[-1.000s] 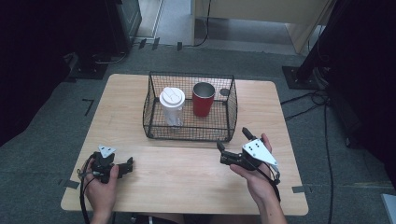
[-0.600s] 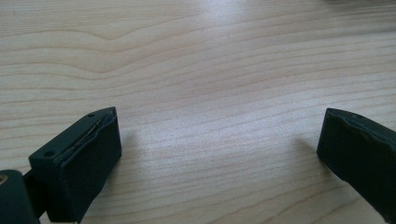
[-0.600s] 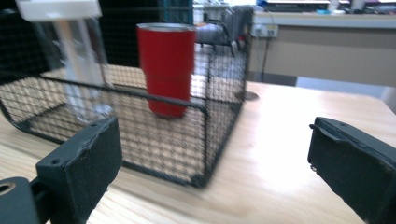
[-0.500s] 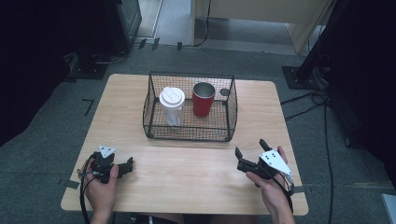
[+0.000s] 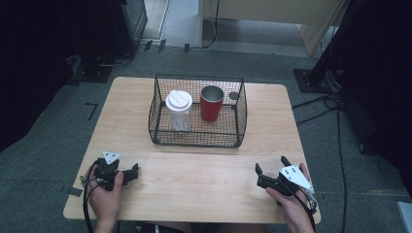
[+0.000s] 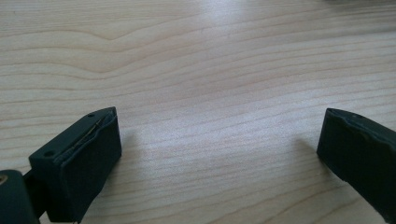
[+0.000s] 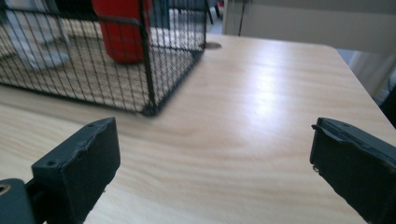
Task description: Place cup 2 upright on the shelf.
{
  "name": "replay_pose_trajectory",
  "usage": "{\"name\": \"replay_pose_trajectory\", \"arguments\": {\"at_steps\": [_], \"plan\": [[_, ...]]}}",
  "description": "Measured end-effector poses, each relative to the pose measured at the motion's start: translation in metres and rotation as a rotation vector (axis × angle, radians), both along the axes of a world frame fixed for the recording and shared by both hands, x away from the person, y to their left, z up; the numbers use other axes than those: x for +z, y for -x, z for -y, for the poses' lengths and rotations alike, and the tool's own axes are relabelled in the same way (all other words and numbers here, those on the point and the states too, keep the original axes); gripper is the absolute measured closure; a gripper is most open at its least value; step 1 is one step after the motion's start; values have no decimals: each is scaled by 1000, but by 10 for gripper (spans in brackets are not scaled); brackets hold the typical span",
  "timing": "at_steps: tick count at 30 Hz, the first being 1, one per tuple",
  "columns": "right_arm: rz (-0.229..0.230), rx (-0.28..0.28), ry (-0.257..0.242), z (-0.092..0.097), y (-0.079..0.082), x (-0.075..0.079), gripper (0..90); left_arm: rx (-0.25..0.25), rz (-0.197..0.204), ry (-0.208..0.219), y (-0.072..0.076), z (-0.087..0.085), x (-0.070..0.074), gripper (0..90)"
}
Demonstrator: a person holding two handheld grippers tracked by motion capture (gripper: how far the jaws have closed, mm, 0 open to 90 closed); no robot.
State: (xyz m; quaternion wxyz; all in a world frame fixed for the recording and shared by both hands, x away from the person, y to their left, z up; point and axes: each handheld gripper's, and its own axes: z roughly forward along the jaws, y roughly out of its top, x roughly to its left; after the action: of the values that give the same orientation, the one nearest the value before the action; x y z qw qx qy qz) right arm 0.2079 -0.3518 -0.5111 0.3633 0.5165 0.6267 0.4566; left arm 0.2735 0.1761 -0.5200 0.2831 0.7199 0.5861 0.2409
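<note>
- Grey carpet lies all around your wooden counter [image 5: 145, 102], and dark stands and cables sit at the edges of the room.
- On the far middle of the counter sits a black wire basket [image 5: 240, 114].
- Inside the basket, a clear cup with a white lid [image 5: 178, 108] stands upright on the left side.
- A red cup [image 5: 211, 103] with a silver rim stands upright just beside it, on the right side. The two cups are close, but you cannot tell if they touch.
- Your left gripper [image 5: 127, 174] is low over the near left corner of the counter, in your left hand [image 5: 104, 196]. It points to the right.
- Its fingers [image 6: 81, 161] are wide open and hold nothing. Bare wood shows between them.
- Your right gripper [image 5: 270, 171] is low over the near right part of the counter, in your right hand [image 5: 291, 208].
- Its fingers [image 7: 84, 163] are wide open too, and they hold nothing.
- Both grippers are well apart from the basket and from each other.
- From the right gripper view, the near right corner of the basket is ahead and to the left, with the red cup behind the wires.
</note>
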Motion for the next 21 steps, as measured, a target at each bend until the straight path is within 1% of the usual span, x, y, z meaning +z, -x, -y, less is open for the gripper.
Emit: {"name": "replay_pose_trajectory", "arguments": {"at_steps": [2,4,6,9,10,12,13,14,15,18,19,21], "plan": [[-27,-2,17,3,2,-4,4,0,0,0,0,0,0,4],[-44,0,30,6,5,-7,3,0,-1,0,0,0,0,4],[-70,-10,45,10,7,-9,3,0,0,1,0,0,0,4],[-76,-18,38,16,10,-9,1,1,0,1,0,0,0,4],[-83,-23,47,18,10,-9,1,1,0,1,0,0,0,5],[-110,-43,80,23,11,-10,1,1,0,1,0,0,0,4],[-120,-49,89,26,12,-10,1,1,-1,2,0,0,0,4],[-132,-54,87,29,12,-10,1,0,-1,1,0,0,0,5],[-150,-66,80,31,13,-10,1,2,0,2,0,0,0,5],[-224,-95,60,40,15,-11,0,1,-1,1,0,0,0,4],[-260,-110,55,42,16,-12,0,1,-1,2,0,0,0,4],[-331,-132,63,49,18,-14,1,2,0,2,0,0,0,4]]}}
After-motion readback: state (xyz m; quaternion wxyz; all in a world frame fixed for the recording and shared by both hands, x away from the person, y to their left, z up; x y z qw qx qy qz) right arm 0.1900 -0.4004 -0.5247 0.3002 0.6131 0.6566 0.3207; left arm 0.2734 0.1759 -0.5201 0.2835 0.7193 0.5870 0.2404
